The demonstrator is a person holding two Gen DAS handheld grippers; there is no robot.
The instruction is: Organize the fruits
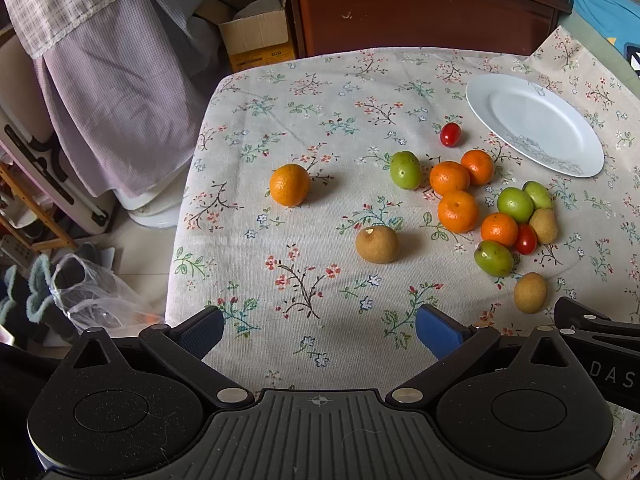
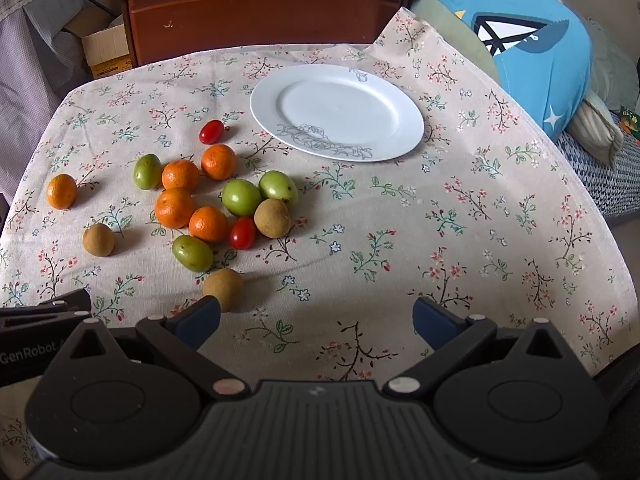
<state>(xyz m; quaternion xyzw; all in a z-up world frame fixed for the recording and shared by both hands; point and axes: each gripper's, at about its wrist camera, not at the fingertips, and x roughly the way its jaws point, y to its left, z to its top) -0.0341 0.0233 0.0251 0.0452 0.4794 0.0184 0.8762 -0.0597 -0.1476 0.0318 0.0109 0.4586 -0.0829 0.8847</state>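
Observation:
Loose fruit lies on a floral tablecloth [image 1: 320, 280]: several mandarins, green jujubes, brown longans and two cherry tomatoes. One mandarin [image 1: 289, 184] sits apart at the left, with a longan [image 1: 377, 244] in front of it. The main cluster [image 2: 208, 204] lies left of an empty white plate [image 2: 337, 111], also seen at the far right in the left wrist view [image 1: 534, 124]. My left gripper [image 1: 320, 330] hovers open over bare cloth near the front edge. My right gripper [image 2: 316, 322] is open too, its left fingertip [image 2: 200, 320] close beside a longan [image 2: 223, 289].
A dark wooden cabinet [image 2: 260, 12] stands behind the table. A blue cushion [image 2: 528, 40] lies at the right. Left of the table are draped fabric [image 1: 112, 100], a cardboard box [image 1: 256, 36] and a plastic bag [image 1: 92, 296] on the floor.

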